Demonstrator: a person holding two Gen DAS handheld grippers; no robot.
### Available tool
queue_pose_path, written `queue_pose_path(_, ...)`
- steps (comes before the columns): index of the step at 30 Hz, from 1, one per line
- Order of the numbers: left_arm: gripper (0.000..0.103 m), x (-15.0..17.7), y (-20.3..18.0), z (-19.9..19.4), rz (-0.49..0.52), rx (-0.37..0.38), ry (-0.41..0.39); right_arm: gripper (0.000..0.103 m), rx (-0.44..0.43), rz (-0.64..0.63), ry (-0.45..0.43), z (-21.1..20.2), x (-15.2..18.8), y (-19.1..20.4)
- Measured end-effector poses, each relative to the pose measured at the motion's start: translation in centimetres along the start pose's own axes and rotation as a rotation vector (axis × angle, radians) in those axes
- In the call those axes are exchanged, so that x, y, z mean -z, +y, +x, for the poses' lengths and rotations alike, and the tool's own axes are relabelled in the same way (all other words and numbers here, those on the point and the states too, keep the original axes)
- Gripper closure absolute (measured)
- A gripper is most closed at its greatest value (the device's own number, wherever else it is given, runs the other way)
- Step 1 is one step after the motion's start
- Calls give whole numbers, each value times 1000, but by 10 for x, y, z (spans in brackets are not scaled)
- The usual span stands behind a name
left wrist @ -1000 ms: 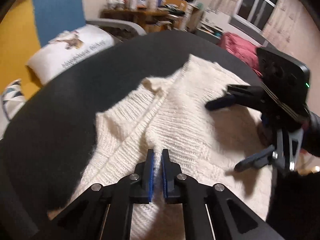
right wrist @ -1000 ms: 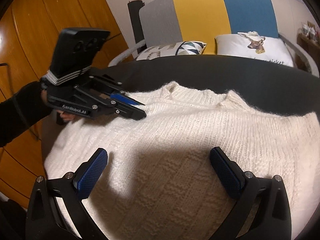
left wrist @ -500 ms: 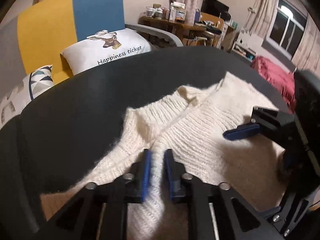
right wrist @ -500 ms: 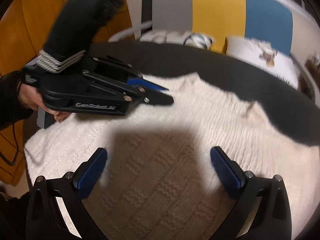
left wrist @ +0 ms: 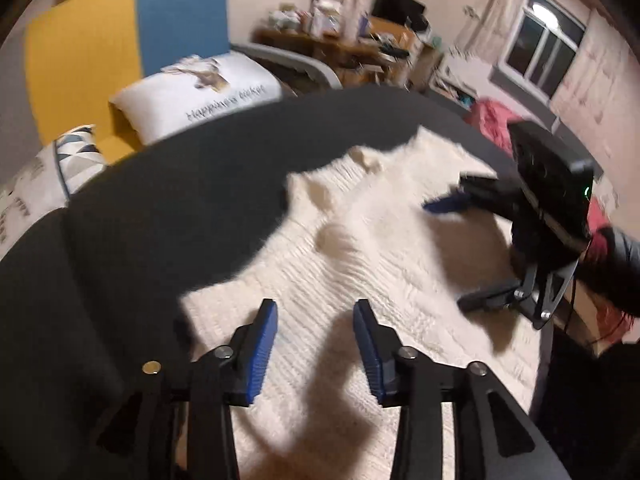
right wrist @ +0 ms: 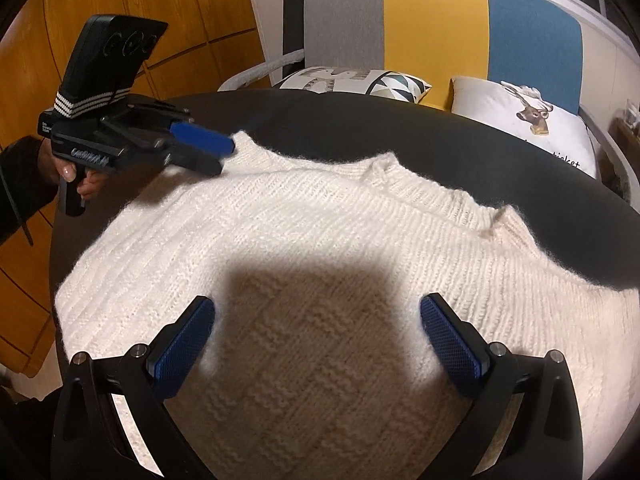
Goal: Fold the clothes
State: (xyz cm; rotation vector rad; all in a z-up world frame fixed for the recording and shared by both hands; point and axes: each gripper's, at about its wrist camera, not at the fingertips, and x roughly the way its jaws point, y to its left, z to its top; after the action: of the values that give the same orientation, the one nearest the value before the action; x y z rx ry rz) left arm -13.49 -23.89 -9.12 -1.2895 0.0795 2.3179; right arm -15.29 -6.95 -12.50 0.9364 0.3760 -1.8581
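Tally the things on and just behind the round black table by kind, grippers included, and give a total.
Cream knit sweater: 1
Handheld grippers: 2, the left gripper and the right gripper, both open above the sweater
Printed cushions: 2, the deer cushion and the triangle-pattern cushion
Round black table: 1
Total: 6

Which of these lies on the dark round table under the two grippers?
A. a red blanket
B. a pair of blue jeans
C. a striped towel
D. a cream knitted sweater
D: a cream knitted sweater with ribbed and patterned stitching is spread over the dark round table, below the right gripper and the left gripper.
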Motion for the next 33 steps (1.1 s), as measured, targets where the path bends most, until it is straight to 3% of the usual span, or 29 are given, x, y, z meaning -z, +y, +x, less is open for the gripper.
queue_pose_path(4,55,-11,-4,23,25,-56,54,0,6,-1,4,0,-1,1)
queue_pose_path(7,72,-8,-8,25,4,-69,10,0,56,-3,12,-1,-5,6)
queue_pose_path(9,93,0,-10,20,-24,-68,-31,0,75,0,2,-6,-10,12)
queue_pose_path(11,96,9,-6,13,-87,-84,-74,0,50,0,-25,-12,-17,20)
queue_pose_path(15,97,13,-3,5,-142,-164,-145,0,1,-94,-11,-6,-29,46)
queue_pose_path(18,91,10,-6,21,-131,-238,-108,0,2,-128,53,18,-32,57)
queue_pose_path(24,79,8,13,-9,-230,-244,-190,0,52,-111,45,27,-23,61)
queue_pose_path(27,81,7,24,-12,-197,-338,-124,0,53,-108,39,26,-21,62)
queue_pose_path(29,79,4,31,-2,-220,-244,-47,0,53,-107,38,25,-21,62)
queue_pose_path(30,75,3,29,4,-204,-239,-22,0,54,-107,38,25,-21,62)
queue_pose_path(31,75,2,26,10,-177,-253,1,0,55,-108,38,25,-22,62)
queue_pose_path(32,72,0,18,16,-114,-316,10,0,56,-107,39,24,-23,62)
queue_pose_path(33,77,0,10,18,-66,-369,12,0,58,-105,42,24,-24,62)
